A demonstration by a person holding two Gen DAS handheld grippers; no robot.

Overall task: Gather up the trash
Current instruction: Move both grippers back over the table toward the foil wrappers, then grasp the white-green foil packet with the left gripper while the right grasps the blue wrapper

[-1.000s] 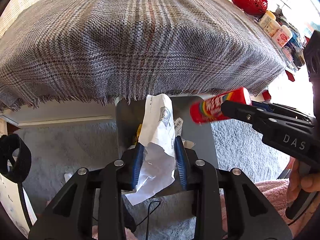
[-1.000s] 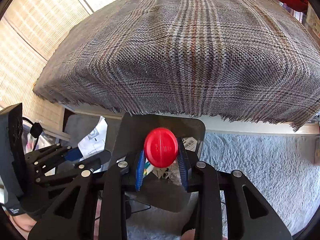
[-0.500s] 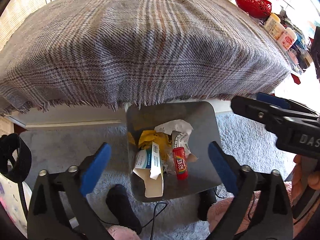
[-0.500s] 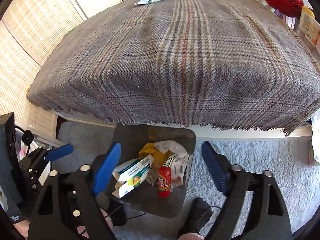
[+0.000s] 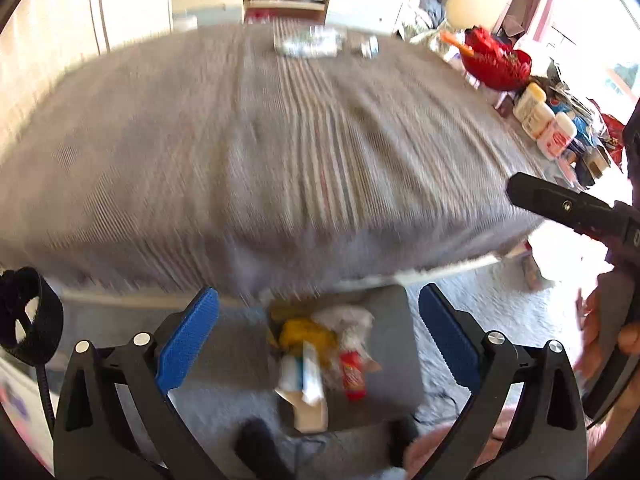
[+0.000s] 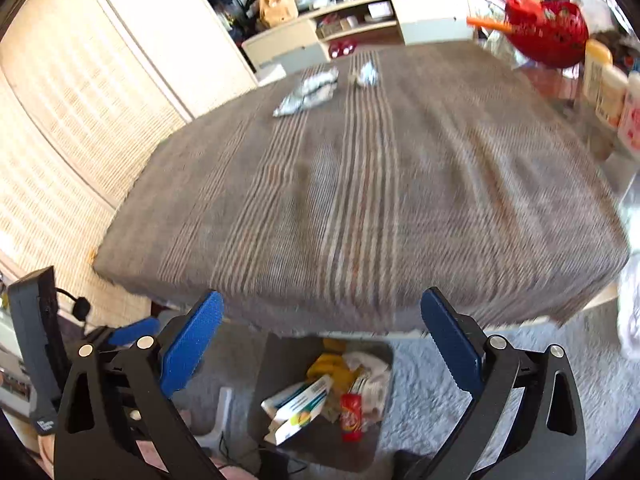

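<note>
The red tube (image 6: 351,416) lies in the grey bin (image 6: 280,360) on the floor, its long axis running from 12 to 6 o'clock in the right wrist view. Which end is the cap cannot be told through the blur. Beside it at 9 o'clock lies an opened white carton (image 6: 298,406), tilted with its long axis running from about 2 to 8 o'clock. Yellow (image 6: 330,364) and white crumpled paper (image 6: 370,364) sit behind them at 12 o'clock. In the left wrist view the same tube (image 5: 353,374) again lies lengthwise from 12 to 6 o'clock, just to the 3 o'clock side of the carton (image 5: 306,384).

The left gripper (image 5: 318,336) has its 2 blue-padded fingers spread wide and holds nothing; the bin (image 5: 396,344) shows in the gap between them. The right gripper (image 6: 322,340) is likewise spread wide and empty, above the bin. Part of the right gripper's black body enters the left wrist view at 3 o'clock, with the person's hand (image 5: 608,332) on its handle.

The bin stands on pale shaggy carpet (image 6: 440,392), partly under the near edge of a table draped in a grey plaid cloth (image 6: 360,184). At the cloth's far end, towards 12 o'clock, lie 2 pieces of trash: a crumpled silver wrapper (image 6: 308,92) and a smaller wad (image 6: 367,74). At 1 to 2 o'clock sit a red basket (image 6: 548,34) and several plastic bottles (image 6: 608,92). A low cream cabinet (image 6: 360,28) stands behind the table, and woven blinds (image 6: 68,128) cover the wall at 9 to 10 o'clock. Both views are motion-blurred.
</note>
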